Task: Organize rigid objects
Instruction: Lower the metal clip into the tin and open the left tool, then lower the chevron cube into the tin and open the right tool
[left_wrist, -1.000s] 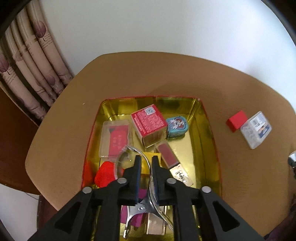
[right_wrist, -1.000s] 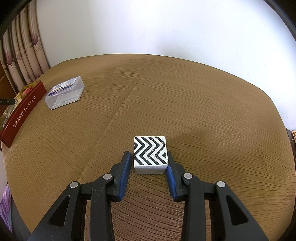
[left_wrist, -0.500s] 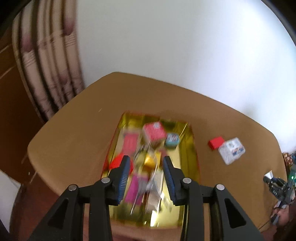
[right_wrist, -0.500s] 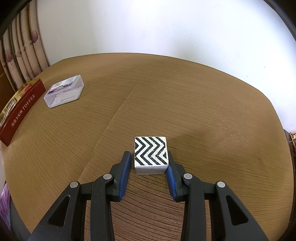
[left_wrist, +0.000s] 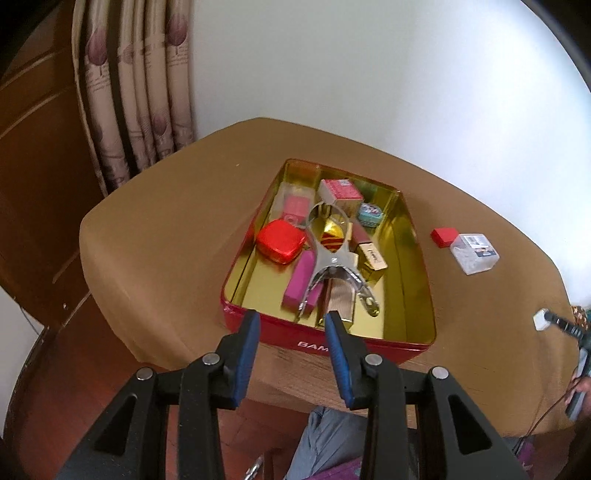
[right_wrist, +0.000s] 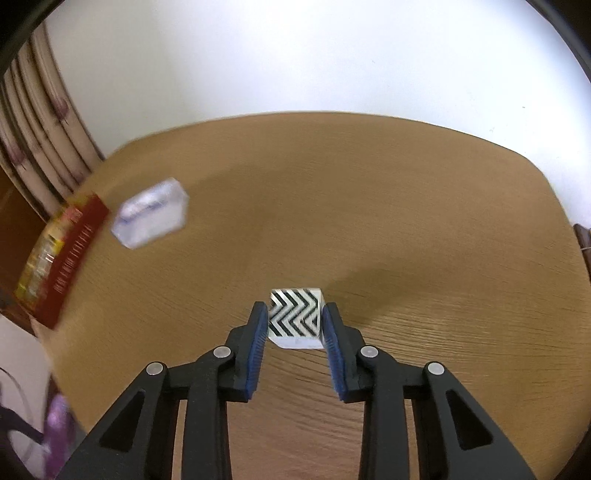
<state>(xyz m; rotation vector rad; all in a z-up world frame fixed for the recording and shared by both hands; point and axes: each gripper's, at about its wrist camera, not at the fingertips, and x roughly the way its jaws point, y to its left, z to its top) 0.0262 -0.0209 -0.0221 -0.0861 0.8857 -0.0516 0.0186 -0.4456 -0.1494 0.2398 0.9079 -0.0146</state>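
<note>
1. The left gripper (left_wrist: 291, 334) hangs above the near edge of the red tin (left_wrist: 332, 341), jaws parted and nothing between them.
2. Inside the tin's gold interior, a shiny metal clamp (left_wrist: 332, 258) lies on top of the pile, its ring end toward the far wall and its two handles splayed toward the near wall.
3. Under and around the clamp: a red rounded box (left_wrist: 279, 242) on the left, a pink bar (left_wrist: 300, 281) beside it, a red and white carton (left_wrist: 340, 190) at the far end and a small teal tin (left_wrist: 370, 214) to its right.
4. Outside the tin, on the brown table (left_wrist: 166, 229), a small red block (left_wrist: 444, 236) touches a clear plastic case (left_wrist: 474, 253), both well clear of the tin's right wall.
5. Over to the right gripper (right_wrist: 294, 326): its jaws have just been closing, and the black-and-white zigzag cube (right_wrist: 293, 317) sits squarely between the blue pads.
6. The pads look pressed to the cube's sides, and the cube appears tilted, its near edge raised off the table.
7. In the right wrist view the clear case and the tin's red side sit blurred at far left, well away from the cube.
</note>
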